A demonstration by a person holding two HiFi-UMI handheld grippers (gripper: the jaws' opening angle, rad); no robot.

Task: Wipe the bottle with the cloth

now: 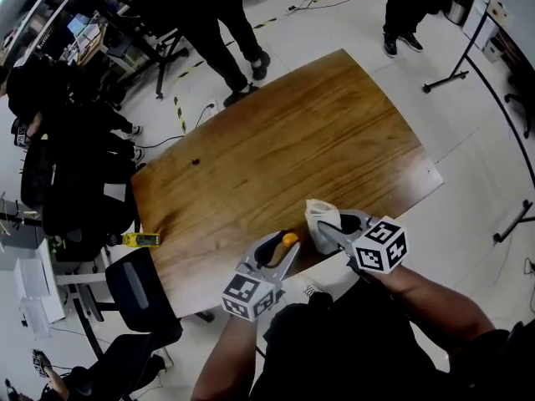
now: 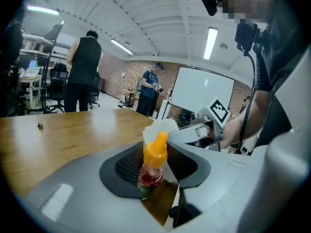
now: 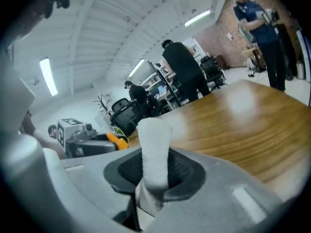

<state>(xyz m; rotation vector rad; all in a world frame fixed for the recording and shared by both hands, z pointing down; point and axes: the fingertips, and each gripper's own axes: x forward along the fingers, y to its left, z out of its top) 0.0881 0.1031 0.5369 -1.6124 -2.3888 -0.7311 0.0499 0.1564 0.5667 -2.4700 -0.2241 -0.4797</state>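
Side by side over the near edge of the worktop (image 1: 292, 140), both tools tip downward: the left tool (image 1: 280, 249) stands spread around the upright bottle (image 2: 151, 166), red inside with an orange cap, while the right tool (image 1: 332, 229) pinches a folded white cloth (image 3: 154, 149) just beside it.

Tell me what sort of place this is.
Probably an open-plan lab or workshop office. It has desks with monitors, an office chair, a whiteboard by a brick wall, and striped tape on the floor near the wooden table.
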